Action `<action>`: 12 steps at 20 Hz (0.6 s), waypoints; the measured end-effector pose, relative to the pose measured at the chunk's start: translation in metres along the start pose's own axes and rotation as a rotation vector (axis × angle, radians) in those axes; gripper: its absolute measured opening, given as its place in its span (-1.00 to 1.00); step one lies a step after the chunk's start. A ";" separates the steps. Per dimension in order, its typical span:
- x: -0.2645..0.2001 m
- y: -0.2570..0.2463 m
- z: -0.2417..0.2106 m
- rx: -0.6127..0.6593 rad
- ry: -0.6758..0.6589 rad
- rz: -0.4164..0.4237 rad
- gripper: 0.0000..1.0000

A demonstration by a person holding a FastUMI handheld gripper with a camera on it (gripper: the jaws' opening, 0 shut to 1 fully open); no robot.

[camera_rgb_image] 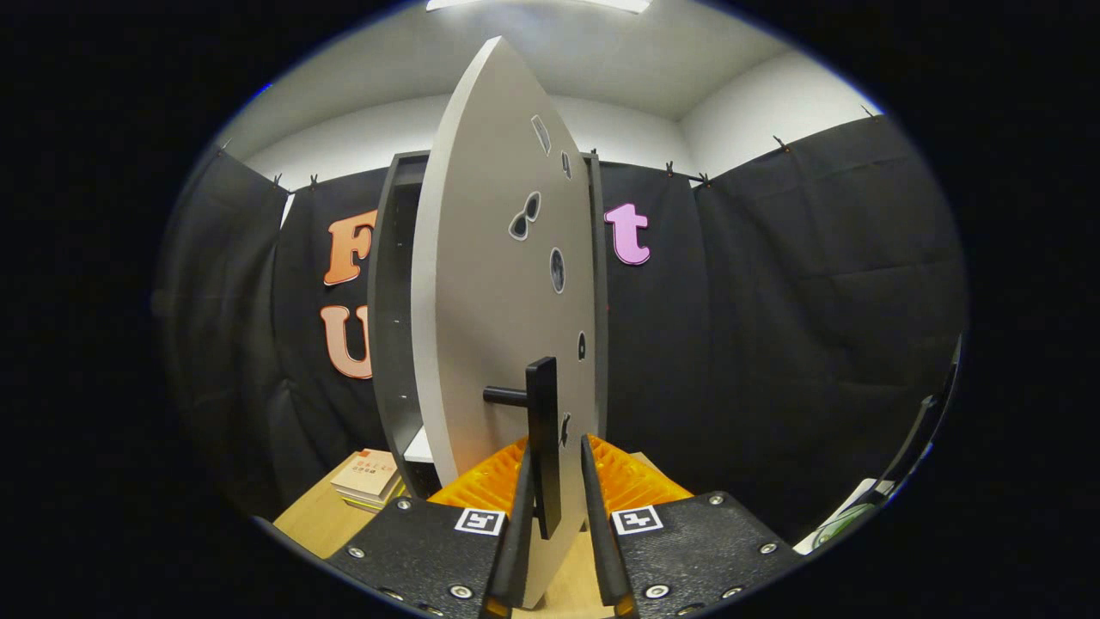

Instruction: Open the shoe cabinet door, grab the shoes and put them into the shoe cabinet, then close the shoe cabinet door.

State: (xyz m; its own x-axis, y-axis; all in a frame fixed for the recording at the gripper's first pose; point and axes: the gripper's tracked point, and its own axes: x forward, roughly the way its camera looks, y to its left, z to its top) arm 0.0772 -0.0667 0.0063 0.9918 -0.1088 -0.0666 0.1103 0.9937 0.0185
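Left of the tongs (pixel 554 481), a stack of books (pixel 369 477) sits on the table (pixel 314 520), near the cabinet (pixel 388 327) foot; a wide door swing could clip it. Ahead, the door (pixel 498 284) stands partly ajar, its bar handle (pixel 543 438) between the fingers. The fingers straddle the bar with slim gaps showing, so probably not clamped yet, though distortion makes it hard to call. Risk: pulling with that loose hold lets the handle slip out and the door swings back. No shoes seen from here.
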 end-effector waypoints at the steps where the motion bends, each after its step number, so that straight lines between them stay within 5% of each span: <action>1: -0.001 -0.011 0.000 0.000 0.000 -0.004 -0.37; 12: -0.004 -0.088 -0.007 0.040 -0.017 0.035 -0.35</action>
State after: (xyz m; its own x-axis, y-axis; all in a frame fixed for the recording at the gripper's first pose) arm 0.0630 -0.1538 -0.0024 0.9961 -0.0744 -0.0481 0.0772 0.9952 0.0605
